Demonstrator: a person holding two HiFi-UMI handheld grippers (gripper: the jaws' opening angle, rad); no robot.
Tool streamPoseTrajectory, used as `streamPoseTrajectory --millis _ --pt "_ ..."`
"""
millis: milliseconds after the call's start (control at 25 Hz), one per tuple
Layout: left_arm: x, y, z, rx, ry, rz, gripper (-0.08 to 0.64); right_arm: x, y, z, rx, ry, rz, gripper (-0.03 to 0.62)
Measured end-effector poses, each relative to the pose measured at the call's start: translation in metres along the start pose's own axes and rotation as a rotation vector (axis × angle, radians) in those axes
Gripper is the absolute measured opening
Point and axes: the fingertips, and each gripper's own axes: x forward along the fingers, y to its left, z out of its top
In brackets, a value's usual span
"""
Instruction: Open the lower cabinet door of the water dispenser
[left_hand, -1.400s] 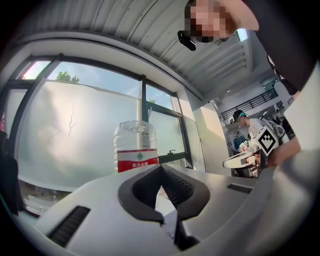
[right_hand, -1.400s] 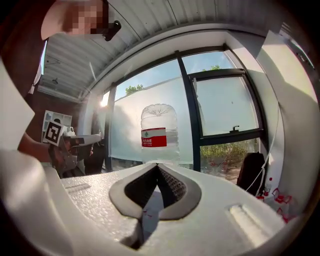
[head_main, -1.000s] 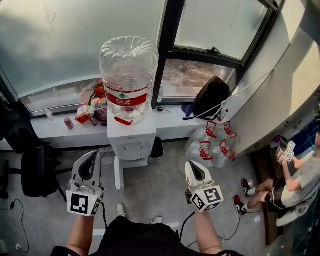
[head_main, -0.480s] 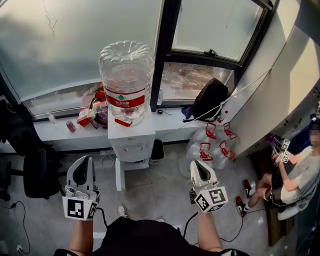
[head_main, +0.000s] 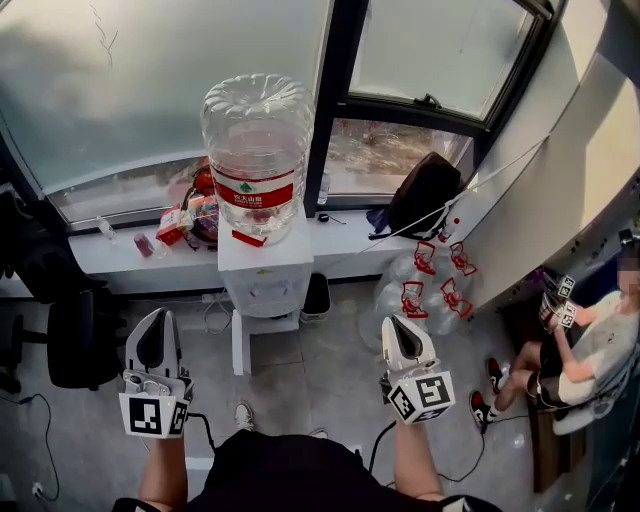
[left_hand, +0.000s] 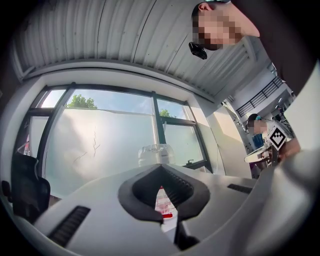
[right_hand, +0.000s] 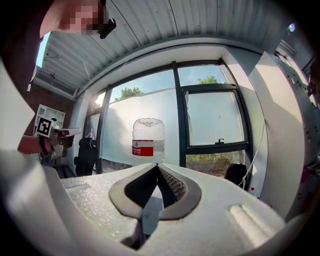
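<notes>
The white water dispenser (head_main: 266, 278) stands against the window sill with a large clear bottle (head_main: 258, 150) on top. Its lower front is seen steeply from above; a white panel (head_main: 239, 342) shows at its lower left, and I cannot tell how the door stands. My left gripper (head_main: 152, 322) hovers short of the dispenser and to its left, jaws shut and empty. My right gripper (head_main: 398, 326) hangs to the dispenser's right, also shut and empty. The bottle (left_hand: 156, 152) rises above the closed tips of the left gripper (left_hand: 161, 166). In the right gripper view the bottle (right_hand: 147, 140) stands beyond the right gripper (right_hand: 157, 165).
A black office chair (head_main: 75, 340) is on the left. A black backpack (head_main: 425, 190) and snack packs (head_main: 190, 215) lie on the sill. Several empty bottles with red handles (head_main: 425, 285) sit right of the dispenser, beside a black bin (head_main: 315, 295). A seated person (head_main: 590, 350) is far right.
My left gripper has drifted to the left, away from the dispenser. The right gripper has barely shifted. Both stay shut.
</notes>
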Motion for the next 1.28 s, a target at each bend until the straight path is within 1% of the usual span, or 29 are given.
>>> streamPoseTrajectory --millis 320,560,840,1280 --pt "0.003 -0.007 -0.001 -0.006 -0.002 -0.022 0.008 -0.001 0.003 0.000 -0.004 0.005 -0.014 0.005" --pt "0.003 -0.011 -0.003 -0.015 -0.001 -0.031 0.008 0.001 0.010 0.005 -0.039 0.002 0.016 0.005" --pt "0.001 -0.010 -0.006 -0.024 0.007 -0.024 0.008 0.002 0.008 0.004 -0.036 0.000 0.007 0.005" --pt "0.002 -0.014 -0.005 -0.020 0.007 -0.028 0.008 0.004 0.011 0.001 -0.033 0.005 0.025 0.005"
